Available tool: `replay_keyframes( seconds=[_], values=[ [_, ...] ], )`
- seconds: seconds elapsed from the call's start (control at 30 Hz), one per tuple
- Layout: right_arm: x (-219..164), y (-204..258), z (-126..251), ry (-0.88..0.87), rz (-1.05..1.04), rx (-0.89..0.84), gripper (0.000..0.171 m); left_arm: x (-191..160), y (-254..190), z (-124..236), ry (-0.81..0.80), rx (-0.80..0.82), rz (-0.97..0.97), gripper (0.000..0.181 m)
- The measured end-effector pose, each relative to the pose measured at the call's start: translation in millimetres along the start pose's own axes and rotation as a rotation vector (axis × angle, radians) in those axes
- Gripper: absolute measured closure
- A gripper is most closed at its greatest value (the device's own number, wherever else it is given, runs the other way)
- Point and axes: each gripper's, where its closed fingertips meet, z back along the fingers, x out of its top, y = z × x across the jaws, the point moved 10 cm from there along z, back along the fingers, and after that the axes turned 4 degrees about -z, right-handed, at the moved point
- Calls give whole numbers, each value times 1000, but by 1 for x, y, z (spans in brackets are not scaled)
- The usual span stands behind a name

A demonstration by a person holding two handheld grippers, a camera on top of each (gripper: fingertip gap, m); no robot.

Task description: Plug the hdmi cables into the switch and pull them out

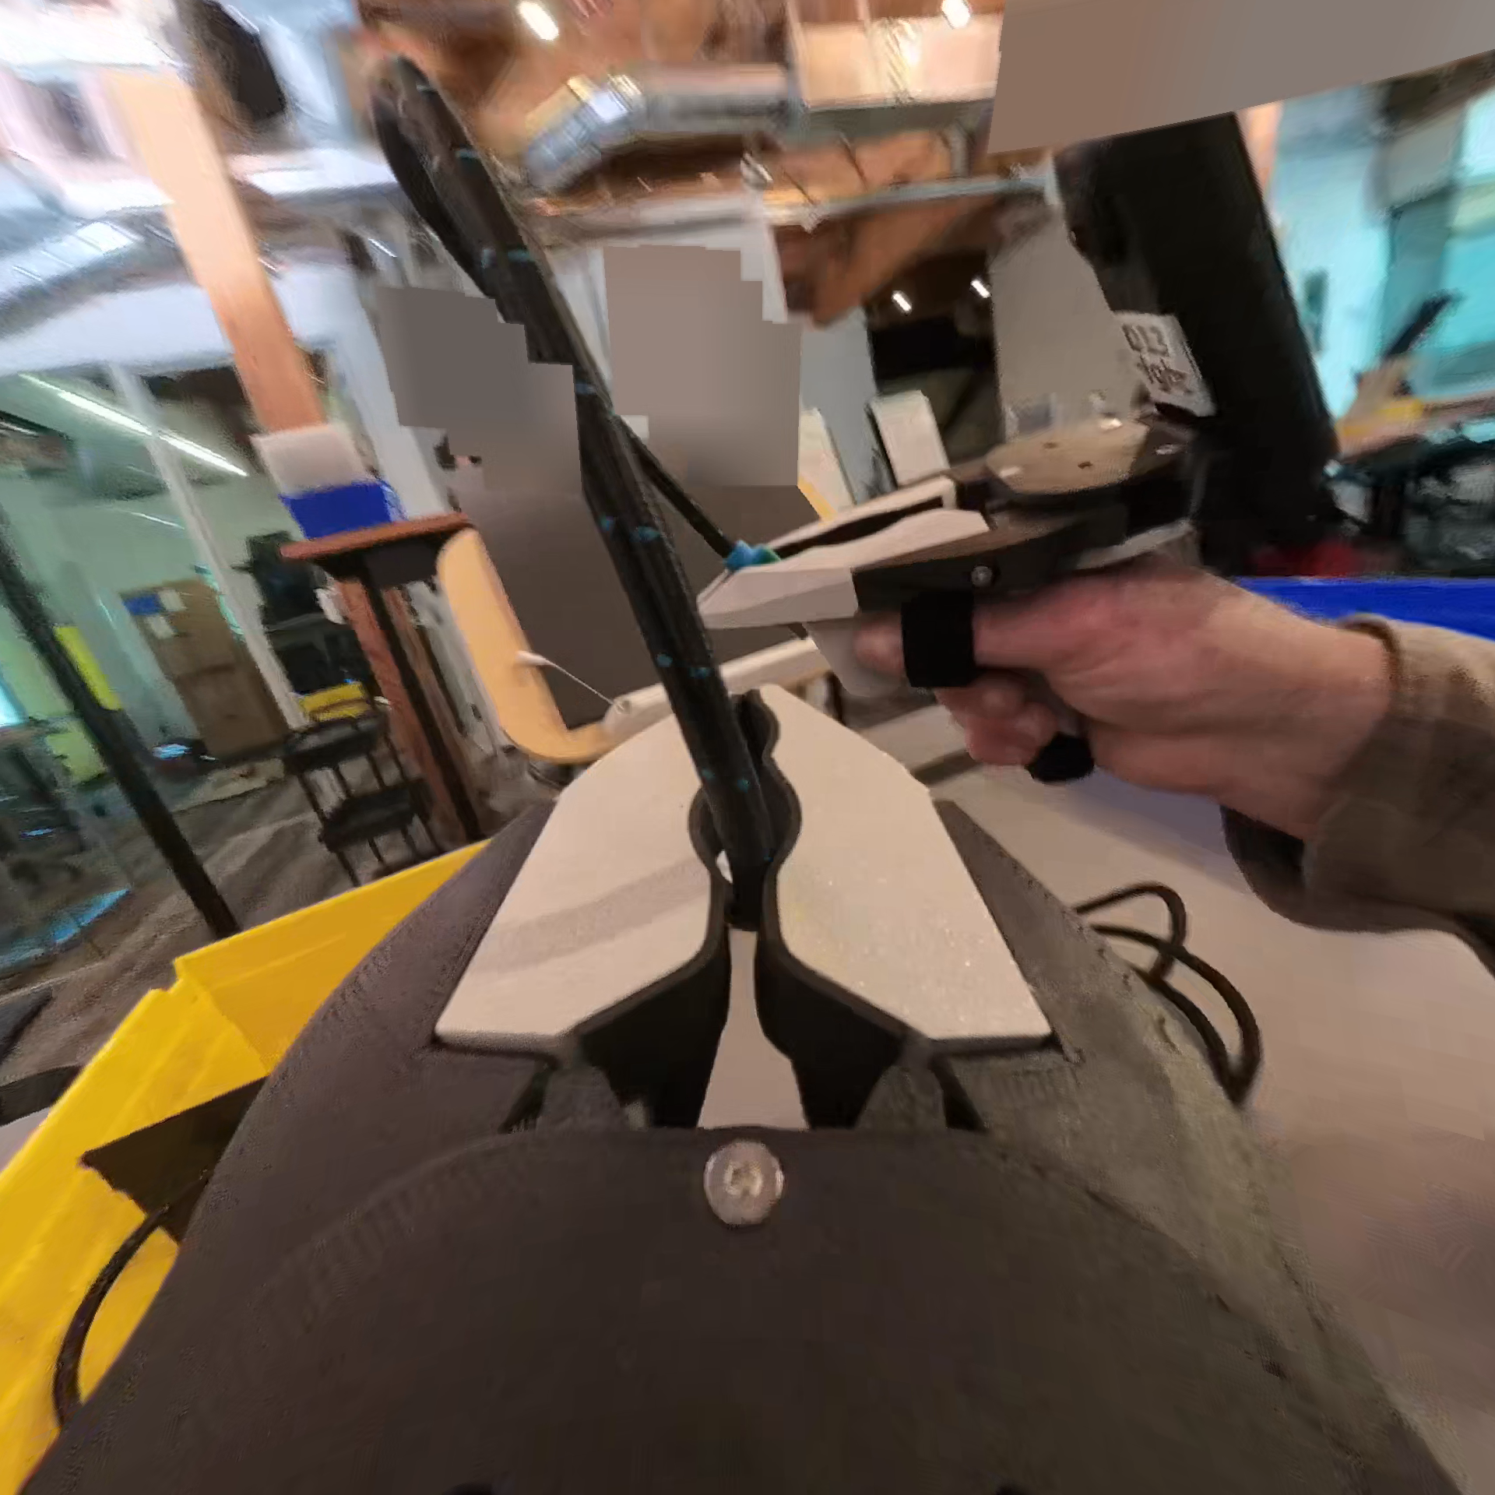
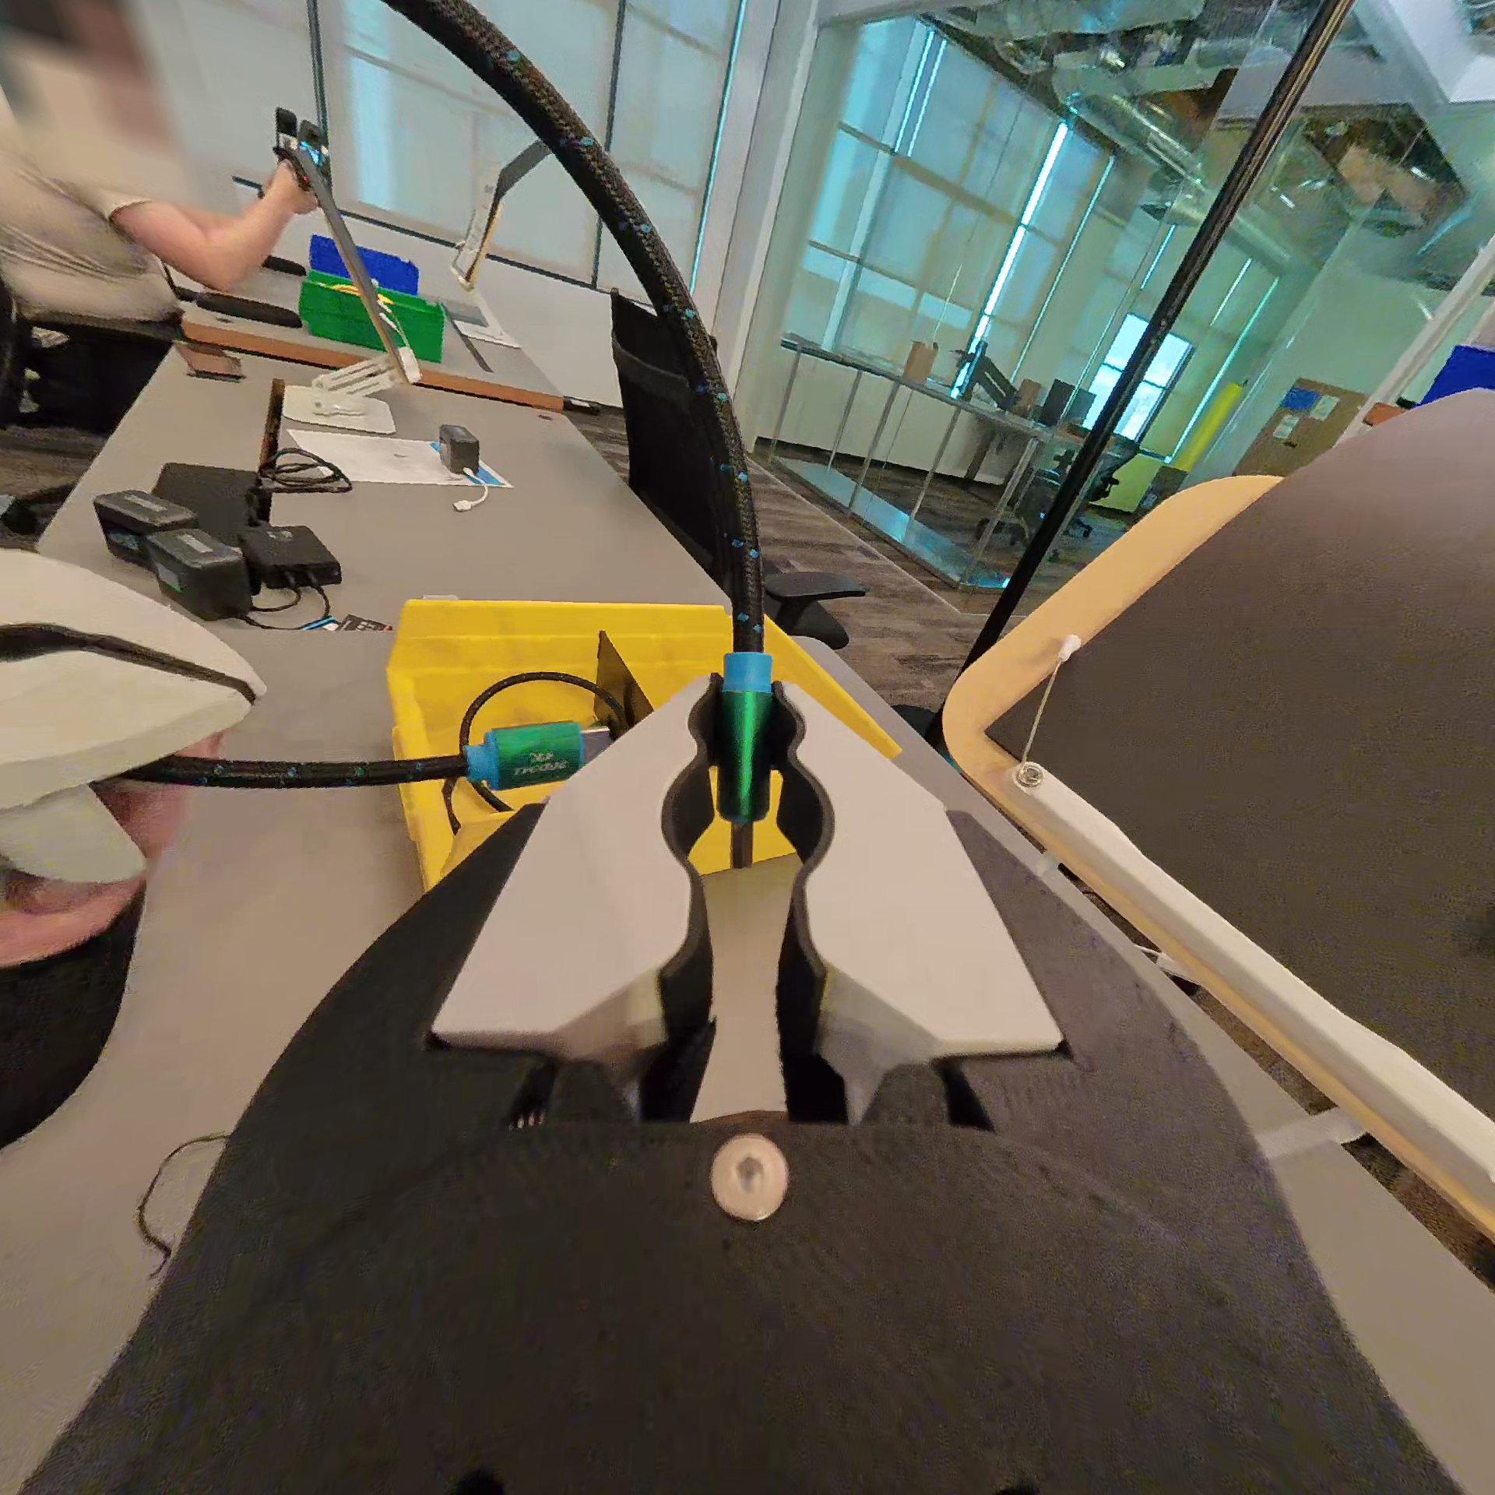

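Note:
One black braided HDMI cable (image 1: 603, 453) with blue flecks loops high between both grippers. My left gripper (image 1: 748, 728) is shut on the cable's cord. My right gripper (image 2: 743, 704) is shut on a green connector (image 2: 744, 760) with a blue collar, held upright. The cable's other green connector (image 2: 538, 752) hangs free over the yellow bin (image 2: 566, 639), its cord running left into the left gripper (image 2: 162, 768). In the left wrist view a hand holds the right gripper (image 1: 744, 570) at the right, pinching the blue-collared end (image 1: 748, 556). I cannot make out the switch for certain.
The yellow bin (image 1: 202, 1043) sits on the grey table (image 2: 267, 930) and holds another black cable (image 2: 518, 688). A thin black cord (image 1: 1173, 971) lies on the table. Black boxes (image 2: 202, 550) sit farther left. A dark divider panel (image 2: 1294, 728) stands at the right. A person works at a far desk. The left gripper's tips are roughly 10 cm from the right gripper's.

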Motion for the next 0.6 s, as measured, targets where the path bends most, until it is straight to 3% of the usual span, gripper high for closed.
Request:
replay_keyframes(
  seconds=[0.07, 0.17, 0.2, 0.43, 0.6],
  values=[
    [-1, -6, 1, 0, 40, -11, 165, 8, 15, 2, 102, -107, -37, 181],
    [-2, -19, 6, 34, 224, -128, 165, 16, 40, 1, 445, -367, -182, 181],
    [-1, -23, 8, 49, 300, -184, 165, 14, 47, 2, 631, -464, -238, 181],
    [12, -22, 24, 84, 780, -404, 164, -7, 89, 2, 1340, -612, -679, 181],
    [15, -16, 28, 125, 957, -404, 165, -43, 108, -2, 1744, -676, -882, 181]
  ],
)
